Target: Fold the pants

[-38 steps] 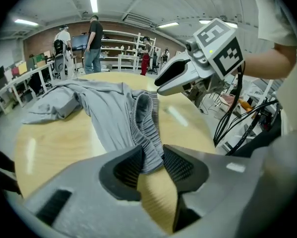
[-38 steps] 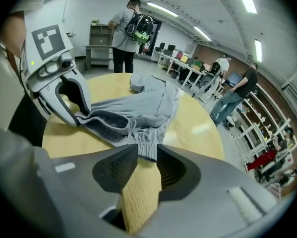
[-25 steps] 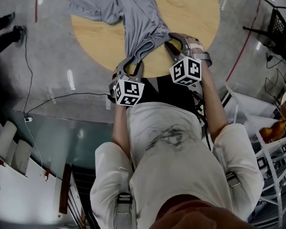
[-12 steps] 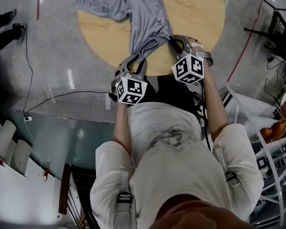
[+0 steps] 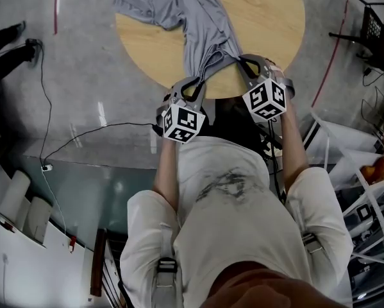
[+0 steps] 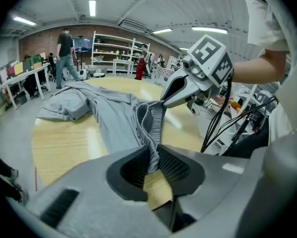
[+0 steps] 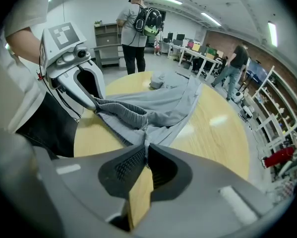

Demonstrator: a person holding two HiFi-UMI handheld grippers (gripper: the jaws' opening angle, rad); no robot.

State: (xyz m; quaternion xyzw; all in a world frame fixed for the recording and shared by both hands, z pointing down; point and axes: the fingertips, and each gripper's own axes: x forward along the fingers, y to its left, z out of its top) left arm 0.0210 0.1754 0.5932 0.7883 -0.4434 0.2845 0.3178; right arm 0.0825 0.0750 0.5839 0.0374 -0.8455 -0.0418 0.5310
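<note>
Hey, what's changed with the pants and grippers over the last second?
The jaws of the left gripper and the right gripper have just been closing and now pinch the waistband of the pants. The rest stays sprawled on the round table.

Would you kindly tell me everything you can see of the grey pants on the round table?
The grey pants look like thin, soft knit fabric with a ribbed elastic waistband. They lie crumpled on the round wooden table, legs bunched toward the far side, waistband at the near edge. The left gripper and right gripper have each just closed their jaws on the waistband, pinching it at two spots apart.
</note>
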